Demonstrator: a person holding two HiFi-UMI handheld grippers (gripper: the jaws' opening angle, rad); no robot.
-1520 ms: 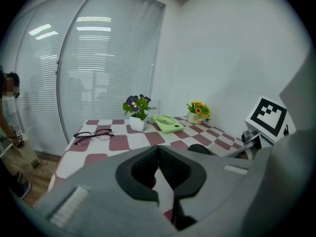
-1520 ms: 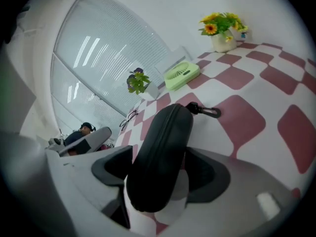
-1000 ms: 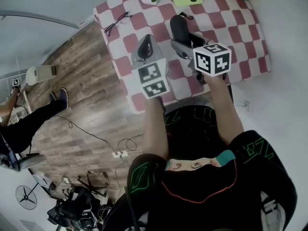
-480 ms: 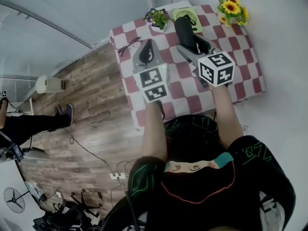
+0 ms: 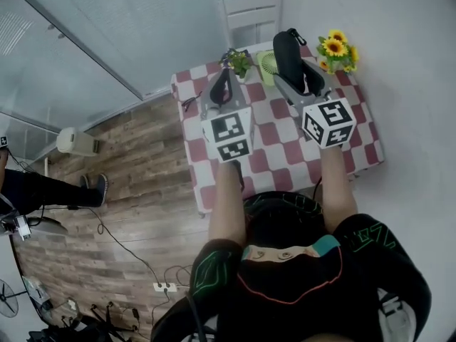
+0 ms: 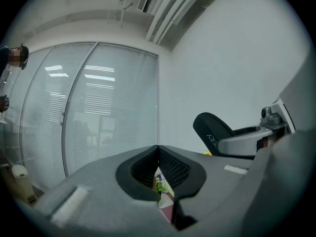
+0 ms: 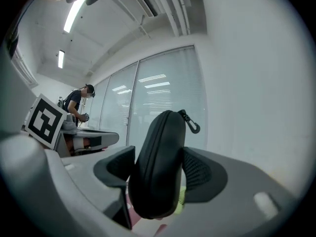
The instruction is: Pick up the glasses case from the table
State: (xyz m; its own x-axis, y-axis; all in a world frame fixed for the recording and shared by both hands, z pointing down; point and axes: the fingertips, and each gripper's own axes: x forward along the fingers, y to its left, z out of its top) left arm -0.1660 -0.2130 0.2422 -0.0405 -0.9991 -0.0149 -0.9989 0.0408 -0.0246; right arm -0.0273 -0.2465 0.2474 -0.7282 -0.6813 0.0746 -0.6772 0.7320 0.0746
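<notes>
The black zip glasses case (image 5: 288, 50) is clamped between the pads of my right gripper (image 5: 298, 73), held up in the air well above the red-and-white chequered table (image 5: 285, 155). In the right gripper view the case (image 7: 158, 167) stands on end between the jaws of that gripper (image 7: 159, 174), its clip at the top. My left gripper (image 5: 222, 91) hovers beside it at about the same height, shut and holding nothing. In the left gripper view its tips (image 6: 158, 154) meet, and the case (image 6: 212, 130) shows off to the right.
On the table lie a pair of eyeglasses (image 5: 191, 102), a small potted plant (image 5: 239, 61), a green fan (image 5: 267, 63) and sunflowers (image 5: 335, 48). A white chair (image 5: 249, 13) stands behind it. Glass partitions run along the left, and a person (image 5: 43, 191) stands on the wooden floor.
Both grippers have risen high above the table, the right one carrying the case up with it. The table now looks smaller and farther below.
</notes>
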